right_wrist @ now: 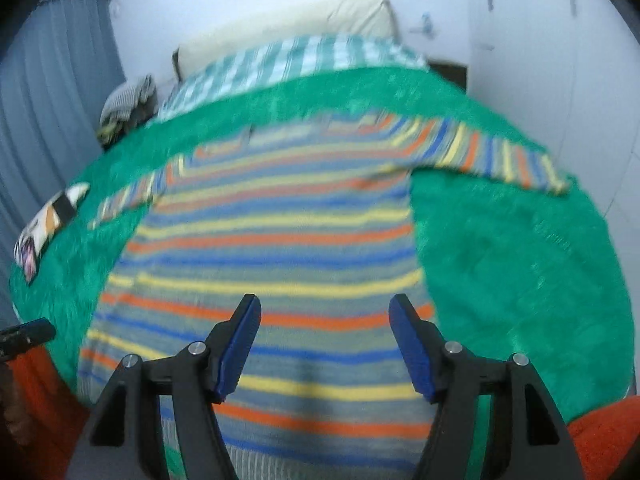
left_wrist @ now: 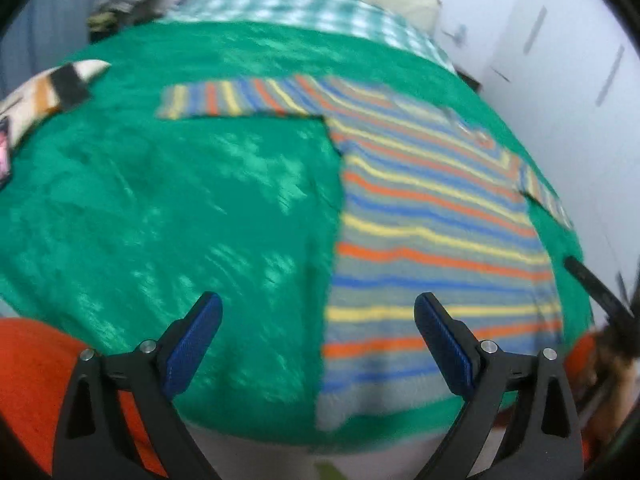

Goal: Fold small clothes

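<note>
A small striped sweater [left_wrist: 432,216] in grey, blue, yellow and orange lies flat on a green blanket [left_wrist: 168,208], sleeves spread to both sides. My left gripper [left_wrist: 318,304] is open and empty, hovering above the sweater's left hem edge. In the right wrist view the sweater [right_wrist: 280,240] fills the middle, with its right sleeve [right_wrist: 500,156] stretched out. My right gripper [right_wrist: 325,306] is open and empty above the sweater's lower body. The left gripper's tip [right_wrist: 24,334] shows at the left edge there.
A folded white, black and orange garment [left_wrist: 52,88] lies at the blanket's left edge. A checked green-white sheet [left_wrist: 304,12] and a cream pillow [right_wrist: 304,24] lie beyond. A pile of dark clothes [right_wrist: 128,100] sits at back left. White wardrobe doors [left_wrist: 580,80] stand right.
</note>
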{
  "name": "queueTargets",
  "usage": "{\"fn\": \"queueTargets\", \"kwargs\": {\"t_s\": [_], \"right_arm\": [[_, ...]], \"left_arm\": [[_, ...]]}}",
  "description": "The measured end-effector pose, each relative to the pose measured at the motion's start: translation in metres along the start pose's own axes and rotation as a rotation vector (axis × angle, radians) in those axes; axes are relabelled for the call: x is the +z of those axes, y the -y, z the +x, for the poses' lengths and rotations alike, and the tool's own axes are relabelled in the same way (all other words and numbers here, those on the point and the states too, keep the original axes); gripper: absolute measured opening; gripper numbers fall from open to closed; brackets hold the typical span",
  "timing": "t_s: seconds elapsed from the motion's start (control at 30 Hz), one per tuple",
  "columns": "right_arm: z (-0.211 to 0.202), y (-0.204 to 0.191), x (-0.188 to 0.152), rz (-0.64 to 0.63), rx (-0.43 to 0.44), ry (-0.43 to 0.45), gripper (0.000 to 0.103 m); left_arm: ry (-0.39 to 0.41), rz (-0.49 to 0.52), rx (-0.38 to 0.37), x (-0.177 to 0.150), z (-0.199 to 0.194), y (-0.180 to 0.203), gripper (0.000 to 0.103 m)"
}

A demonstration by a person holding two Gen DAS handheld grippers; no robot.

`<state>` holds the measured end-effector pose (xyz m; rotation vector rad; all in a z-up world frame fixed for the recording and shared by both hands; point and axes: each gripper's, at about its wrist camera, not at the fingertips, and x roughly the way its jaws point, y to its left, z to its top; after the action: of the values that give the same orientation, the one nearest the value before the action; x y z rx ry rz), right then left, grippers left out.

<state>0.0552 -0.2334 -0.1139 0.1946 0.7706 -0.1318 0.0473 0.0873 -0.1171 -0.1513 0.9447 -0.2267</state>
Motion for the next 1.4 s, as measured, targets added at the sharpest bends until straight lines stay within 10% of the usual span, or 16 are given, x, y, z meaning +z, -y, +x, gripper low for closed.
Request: {"fn": "queueTargets", "kwargs": {"t_s": [1.4], "right_arm": [[-0.011, -0.009, -0.003, -0.042, 0.005, 0.049, 0.067]], "left_arm": [[0.037, -0.120, 0.054, 0.006, 0.001, -0.027, 0.097]]}}
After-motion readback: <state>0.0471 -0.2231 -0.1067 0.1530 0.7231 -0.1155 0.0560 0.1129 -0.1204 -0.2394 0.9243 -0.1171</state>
